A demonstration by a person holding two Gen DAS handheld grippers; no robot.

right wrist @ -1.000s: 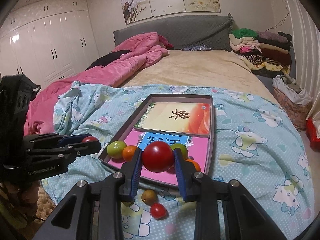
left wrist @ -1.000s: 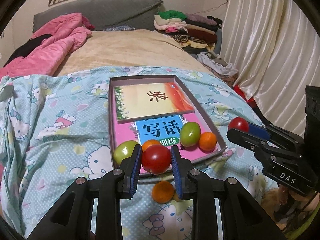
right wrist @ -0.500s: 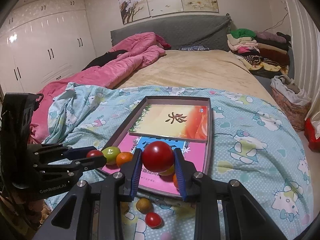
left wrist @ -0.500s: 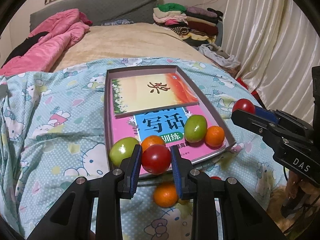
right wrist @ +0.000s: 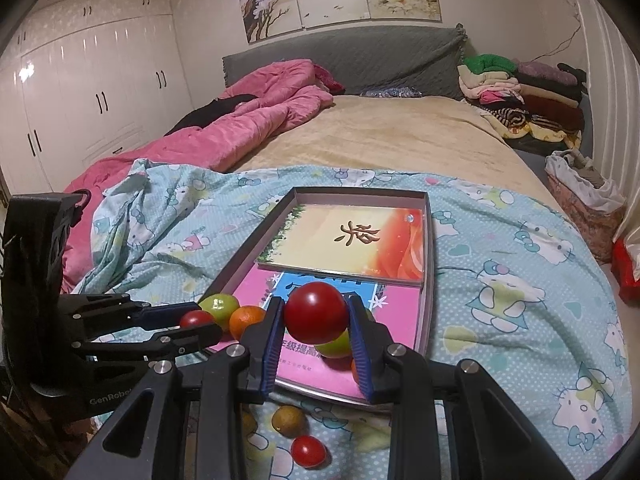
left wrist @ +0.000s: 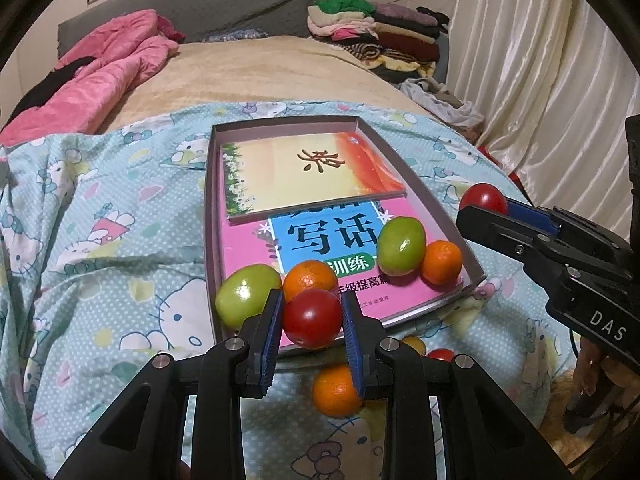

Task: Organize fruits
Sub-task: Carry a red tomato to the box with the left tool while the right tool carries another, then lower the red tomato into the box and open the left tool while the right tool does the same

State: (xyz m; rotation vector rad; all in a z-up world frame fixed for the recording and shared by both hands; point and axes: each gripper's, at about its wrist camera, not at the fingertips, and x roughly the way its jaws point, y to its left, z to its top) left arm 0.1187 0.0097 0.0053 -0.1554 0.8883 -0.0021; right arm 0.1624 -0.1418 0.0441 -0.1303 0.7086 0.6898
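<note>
My left gripper [left wrist: 313, 318] is shut on a red tomato [left wrist: 310, 320], held over the near left corner of a shallow box [left wrist: 448, 216] that holds two books. Inside the box lie a green fruit [left wrist: 246, 294] and an orange [left wrist: 310, 278] at the near left, another green fruit [left wrist: 401, 245] and an orange [left wrist: 441, 262] at the near right. My right gripper [right wrist: 316, 322] is shut on a second red tomato [right wrist: 316, 312] above the box's near right part; it also shows in the left wrist view [left wrist: 482, 199]. Loose on the bedspread lie an orange [left wrist: 334, 390], a small red tomato [right wrist: 307, 451] and a brownish fruit [right wrist: 289, 421].
The box sits on a blue cartoon-print bedspread [left wrist: 100, 240] over a bed. A pink quilt [right wrist: 248, 132] lies at the far left, folded clothes [right wrist: 520, 88] at the far right. White curtains [left wrist: 540, 80] hang to the right, a wardrobe [right wrist: 80, 92] stands on the left.
My left gripper has sunk a little and come closer to the box's near left corner with its tomato. The right gripper has kept still with its tomato.
</note>
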